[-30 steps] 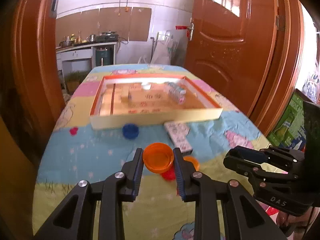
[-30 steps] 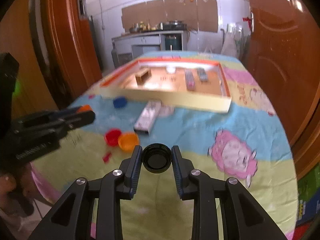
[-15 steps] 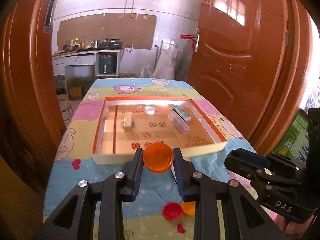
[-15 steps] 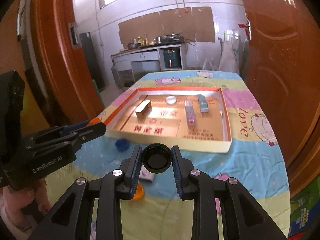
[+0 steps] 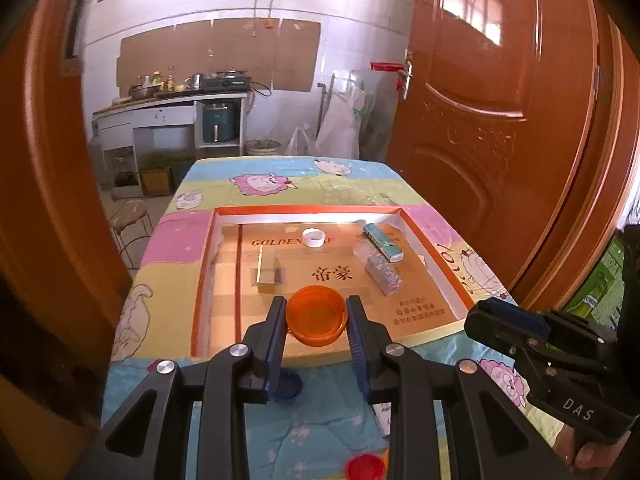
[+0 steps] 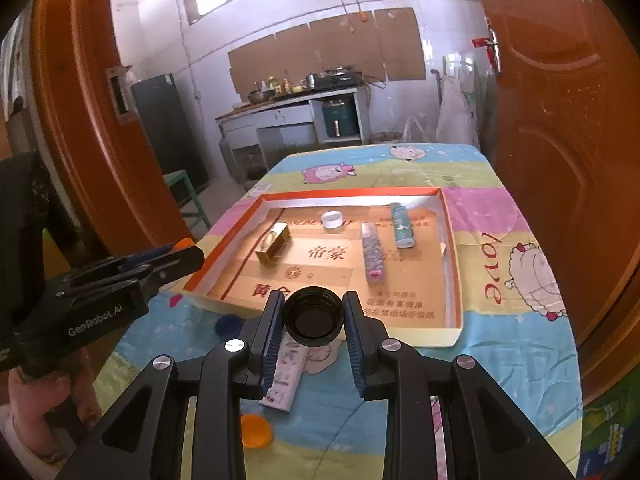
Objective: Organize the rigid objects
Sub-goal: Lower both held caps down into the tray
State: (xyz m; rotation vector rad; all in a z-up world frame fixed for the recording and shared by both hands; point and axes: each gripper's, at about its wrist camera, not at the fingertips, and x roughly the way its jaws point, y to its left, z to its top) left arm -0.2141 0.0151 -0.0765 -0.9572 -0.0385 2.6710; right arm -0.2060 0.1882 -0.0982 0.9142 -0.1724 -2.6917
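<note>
A: What is the surface, and what room is this?

B: The worktop (image 5: 280, 184) is a long table under a soft cloth with blue, yellow and pink bands and cartoon sheep. It stands between two glossy reddish wooden doors. Behind it is a white tiled wall with cardboard sheets on it, and a kitchen counter (image 6: 288, 108) with pots and bottles.

A: What lies on the worktop?

B: A wide, shallow cardboard box lid (image 5: 204, 264) with an orange rim and pale walls. Inside it are a white ring-shaped cap (image 5: 314, 237), a small gold box (image 6: 274, 243), a teal flat stick (image 6: 401, 226) and a clear patterned one (image 6: 373, 253), well apart from each other.

A: And the tongs?

B: The left tongs (image 5: 316, 322) are narrow and hold an orange cap (image 5: 316, 320), open side up. It is round, of smooth shiny plastic with a ribbed edge, and it hangs over the near wall of the box lid. The right tongs (image 6: 313, 318) are also narrow and hold a black cap (image 6: 313, 316), round, hollow and ribbed, in front of the near edge of the box lid.

A: Is anything loose on the cloth?

B: Yes, near the person's side: a blue cap (image 5: 287, 385), a red cap (image 5: 366, 466), another orange cap (image 6: 256, 430) and a flat white pack (image 6: 285, 374) with small print.
</note>
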